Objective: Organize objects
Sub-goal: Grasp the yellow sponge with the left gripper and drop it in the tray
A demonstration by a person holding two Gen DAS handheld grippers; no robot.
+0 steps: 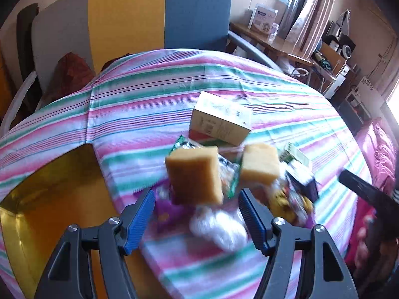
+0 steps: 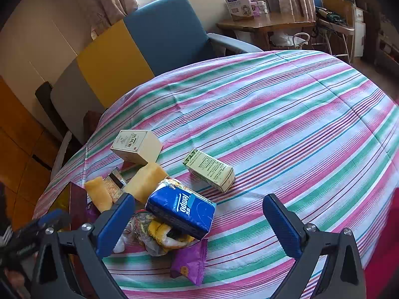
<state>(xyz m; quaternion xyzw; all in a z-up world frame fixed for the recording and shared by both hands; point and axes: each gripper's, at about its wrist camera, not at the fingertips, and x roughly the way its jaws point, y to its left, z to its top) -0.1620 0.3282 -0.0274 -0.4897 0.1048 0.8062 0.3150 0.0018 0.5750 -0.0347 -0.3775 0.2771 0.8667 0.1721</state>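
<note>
Each hand-held gripper [image 2: 197, 221]: black frame, blue ribbed pads [image 2: 281, 225], silver screws [image 2: 310, 227], yellow foam tips [image 1: 194, 174].

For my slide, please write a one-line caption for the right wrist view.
Open right gripper over a blue Tempo tissue pack, beside two yellow sponges and small cartons on a striped cloth.

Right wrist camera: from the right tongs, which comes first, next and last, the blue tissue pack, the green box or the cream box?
1. Blue tissue pack: just ahead of the right tongs, by the left finger.
2. Green box: further up, middle of the cloth.
3. Cream box: furthest, up and left.
</note>
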